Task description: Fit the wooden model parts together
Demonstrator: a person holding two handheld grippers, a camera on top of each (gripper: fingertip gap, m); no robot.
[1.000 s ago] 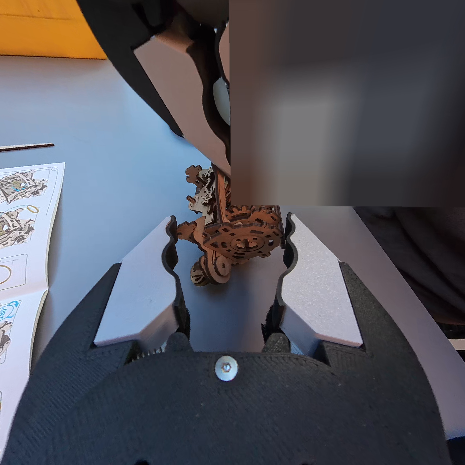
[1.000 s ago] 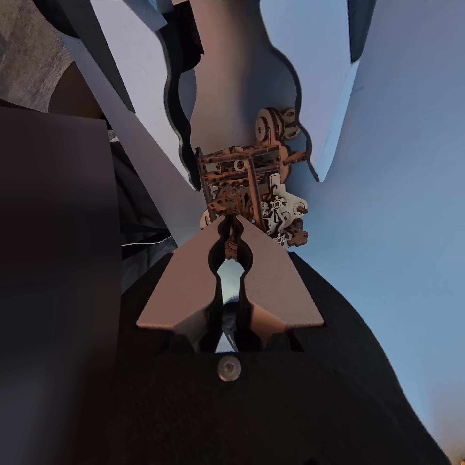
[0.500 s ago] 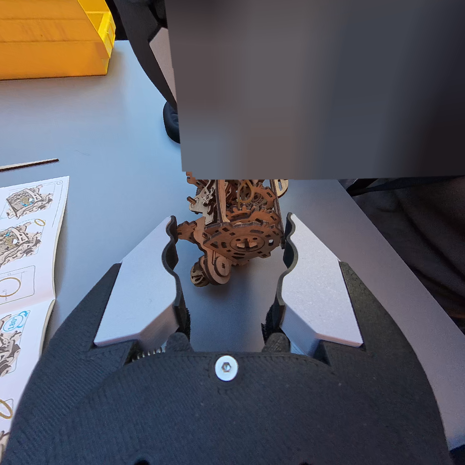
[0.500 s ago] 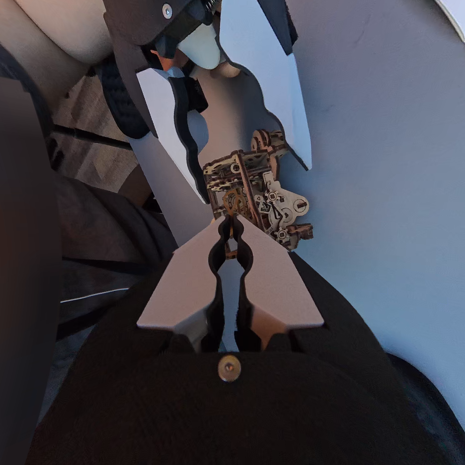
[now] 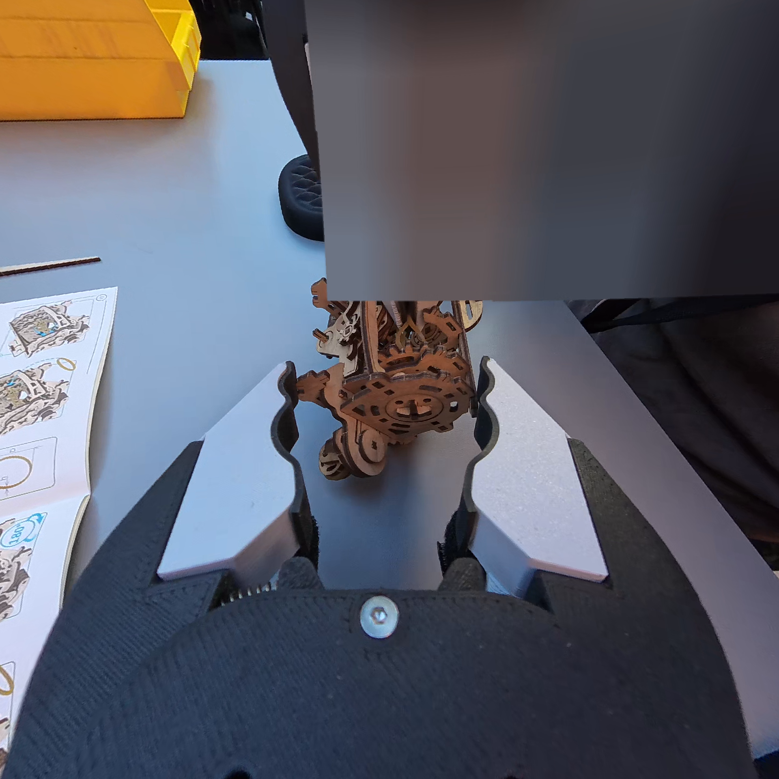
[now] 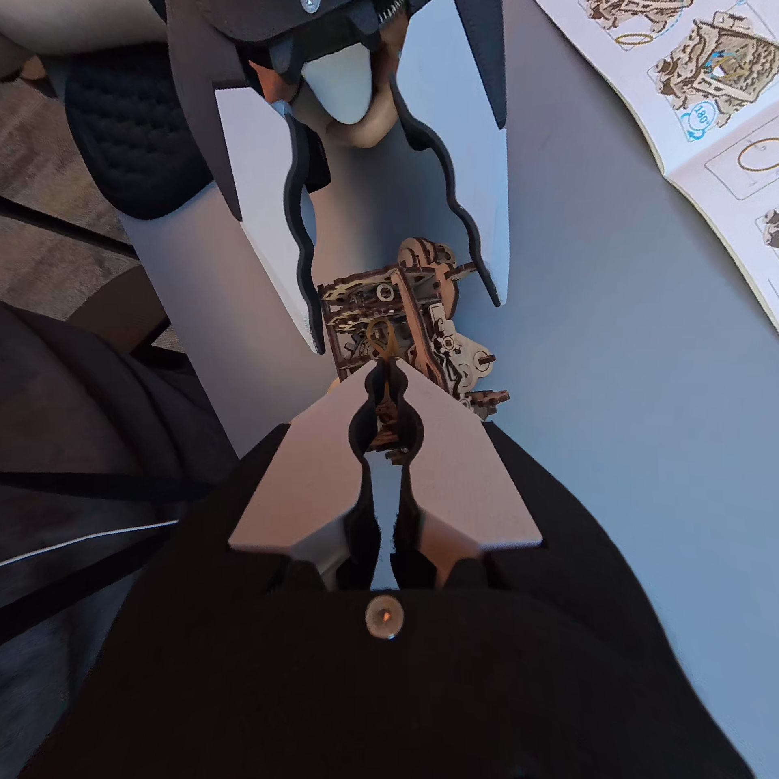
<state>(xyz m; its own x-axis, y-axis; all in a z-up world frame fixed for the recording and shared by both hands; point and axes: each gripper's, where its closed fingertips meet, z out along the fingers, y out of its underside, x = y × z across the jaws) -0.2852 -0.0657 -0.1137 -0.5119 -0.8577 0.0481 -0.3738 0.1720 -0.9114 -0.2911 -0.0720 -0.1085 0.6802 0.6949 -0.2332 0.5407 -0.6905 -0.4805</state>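
Note:
The brown wooden gear model (image 5: pixel 400 396) stands on the grey table (image 5: pixel 177 202). My left gripper (image 5: pixel 387 371) is open around its lower end. The right finger (image 5: pixel 518 455) sits close against the model's side, and the left finger (image 5: pixel 240 455) is a little apart from it. My right gripper (image 6: pixel 385 364) is shut on a thin yellowish rubber band (image 6: pixel 380 337) that loops down into the top of the model (image 6: pixel 392 320). The band also shows in the left wrist view (image 5: pixel 404 333). The open left gripper (image 6: pixel 404 322) flanks the model in the right wrist view.
An instruction booklet (image 5: pixel 46 400) lies open to the left; it also shows in the right wrist view (image 6: pixel 695 84). A yellow bin (image 5: pixel 92 59) stands at the far left, and a thin wooden strip (image 5: pixel 50 266) lies behind the booklet. A black padded object (image 5: pixel 301 198) rests behind the model. The table edge (image 5: pixel 632 400) runs close on the right. Left and right tips are no more than a few centimetres apart.
My right gripper has drawn back from the model, still shut, and the rubber band loop now shows beyond its tips. My left gripper stays open around the model.

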